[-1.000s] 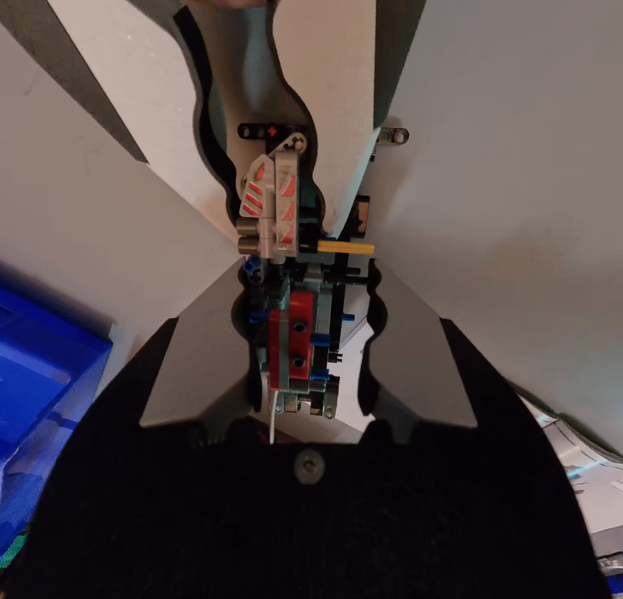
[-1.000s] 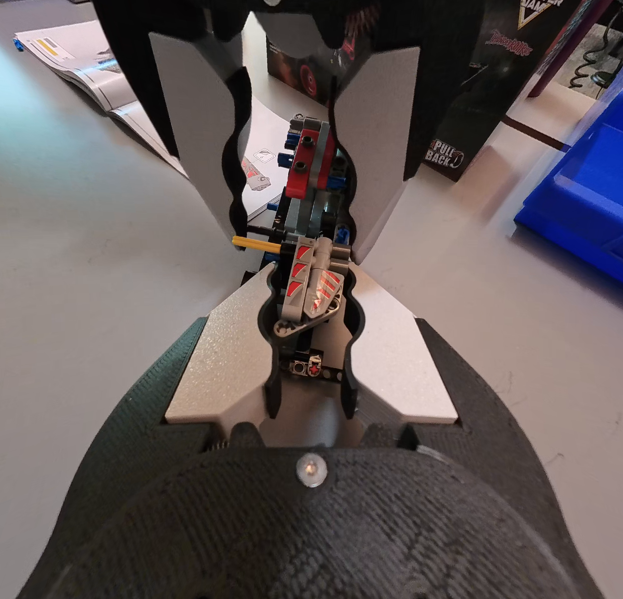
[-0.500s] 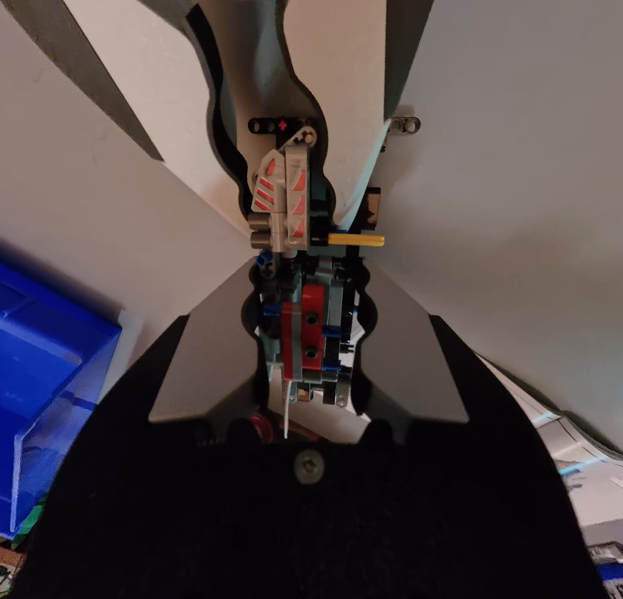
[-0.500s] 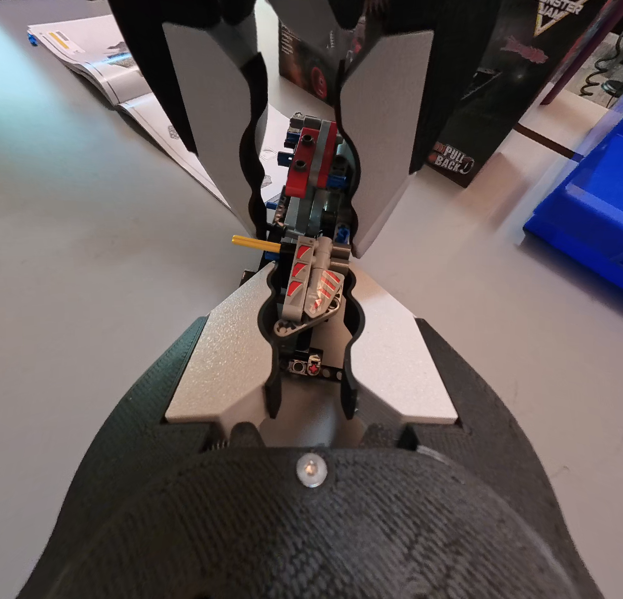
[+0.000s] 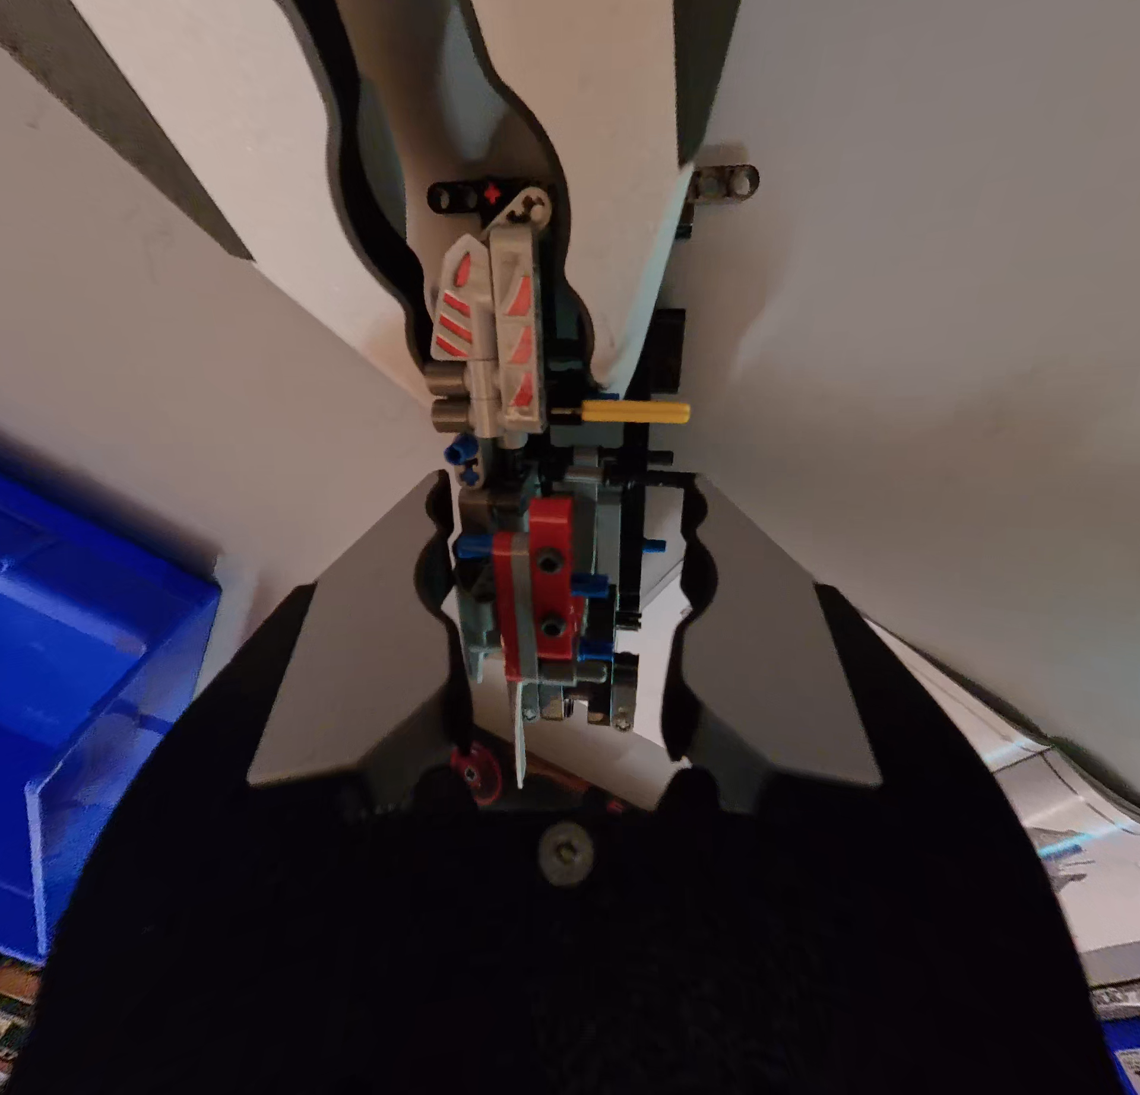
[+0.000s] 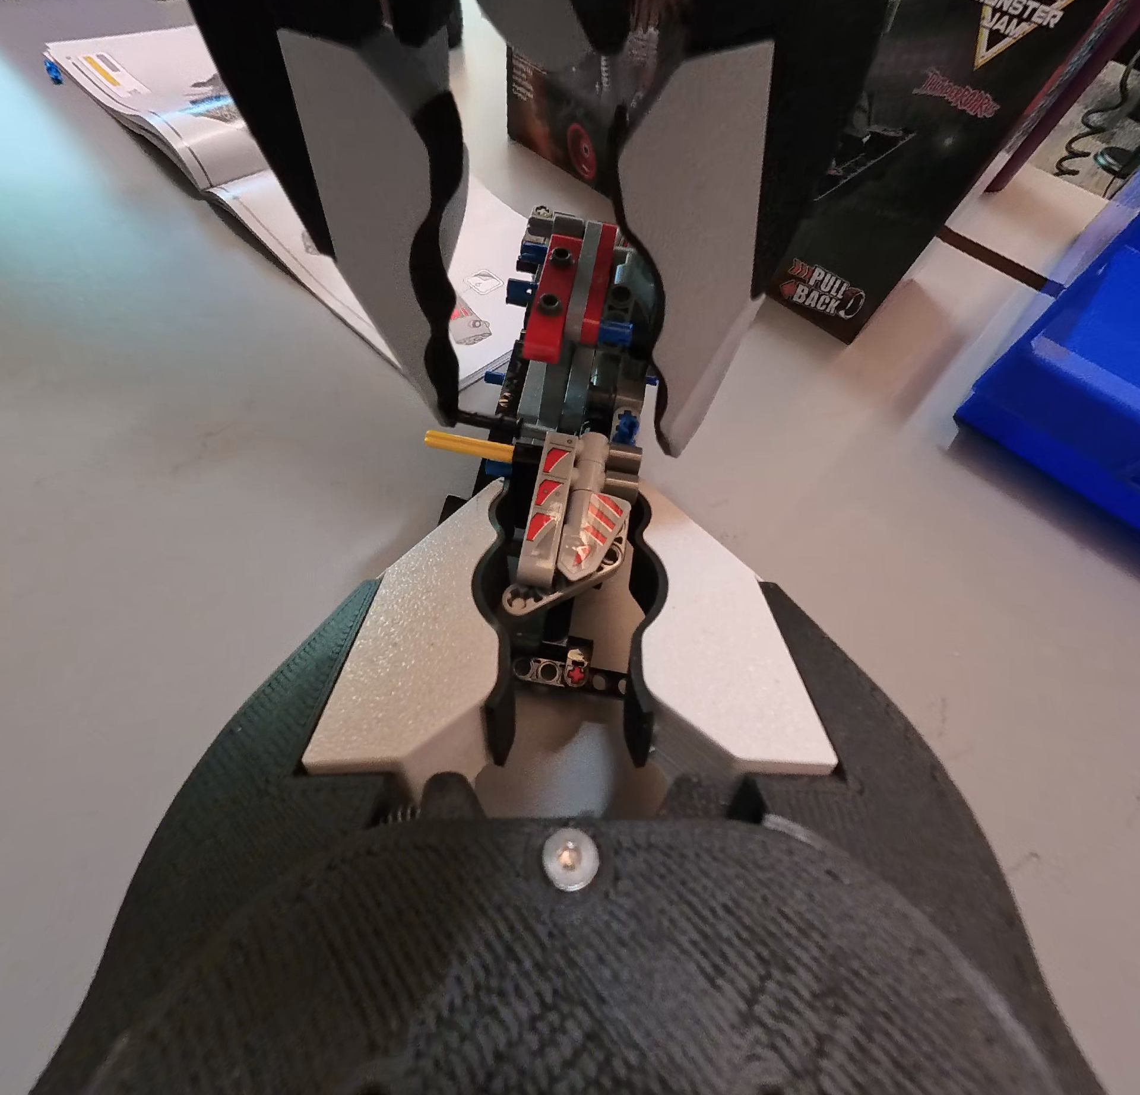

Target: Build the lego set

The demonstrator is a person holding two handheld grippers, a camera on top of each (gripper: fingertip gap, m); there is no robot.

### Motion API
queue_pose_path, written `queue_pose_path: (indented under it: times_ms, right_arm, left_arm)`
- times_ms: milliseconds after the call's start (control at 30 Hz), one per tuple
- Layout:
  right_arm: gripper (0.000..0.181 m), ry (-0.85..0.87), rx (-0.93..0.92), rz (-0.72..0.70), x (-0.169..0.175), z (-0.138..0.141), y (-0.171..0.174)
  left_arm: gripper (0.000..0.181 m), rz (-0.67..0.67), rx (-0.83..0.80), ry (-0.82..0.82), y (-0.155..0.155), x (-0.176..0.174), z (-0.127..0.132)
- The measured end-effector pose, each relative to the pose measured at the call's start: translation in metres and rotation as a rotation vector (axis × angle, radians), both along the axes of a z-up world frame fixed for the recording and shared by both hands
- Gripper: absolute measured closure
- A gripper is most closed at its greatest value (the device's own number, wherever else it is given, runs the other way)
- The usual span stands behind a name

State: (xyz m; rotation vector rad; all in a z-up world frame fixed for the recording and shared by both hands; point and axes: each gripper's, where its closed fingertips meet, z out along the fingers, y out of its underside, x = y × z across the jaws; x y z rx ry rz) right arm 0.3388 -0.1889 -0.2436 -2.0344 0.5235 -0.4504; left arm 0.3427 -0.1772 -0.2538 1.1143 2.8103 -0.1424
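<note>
The partly built lego model (image 6: pixel 555 301) is a narrow body with a red block, grey beams, blue pins and a yellow axle (image 6: pixel 469 446) sticking out sideways. It is held just above the grey table (image 6: pixel 154 449). My right gripper (image 6: pixel 567 495) is shut on its front end, at the grey panels with red stripes (image 6: pixel 574 523). My left gripper (image 5: pixel 567 486) faces it and straddles the rear end with the red block (image 5: pixel 549 590). Its jaws are slightly apart, with a gap beside the model. The left gripper also shows in the right wrist view (image 6: pixel 555 433).
An open instruction booklet (image 6: pixel 185 122) lies behind the model. The dark set box (image 6: pixel 894 140) stands at the back right. A blue bin (image 6: pixel 1061 375) is at the right. A small grey beam (image 5: pixel 725 180) lies loose on the table. Both grippers' tips are close together, under 4 cm apart.
My left gripper's jaws narrowed on the model's rear half a second ago and have now widened again. My right gripper has kept its hold on the front end.
</note>
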Motion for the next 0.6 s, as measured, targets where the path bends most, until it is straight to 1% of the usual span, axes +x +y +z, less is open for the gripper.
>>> queue_pose_path:
  times_ms: [233,367,533,600]
  right_arm:
    - [0.148,-0.003,-0.001,0.002,-0.0003,0.0001,0.0004]
    - [0.148,0.000,0.000,0.003,-0.0003,0.0000,0.0003]
    - [0.148,0.000,0.000,0.003,-0.0003,0.0000,0.0003]
    - [0.148,-0.001,-0.001,0.003,-0.0004,0.0000,0.0003]
  left_arm:
    - [0.111,-0.029,0.000,0.006,-0.0013,-0.0033,-0.0018]
    - [0.104,-0.046,0.045,0.013,0.0064,-0.0036,0.0029]
    - [0.111,-0.049,0.044,-0.007,0.0042,-0.0007,0.0015]
    - [0.114,-0.038,0.033,0.011,0.0017,-0.0018,0.0015]
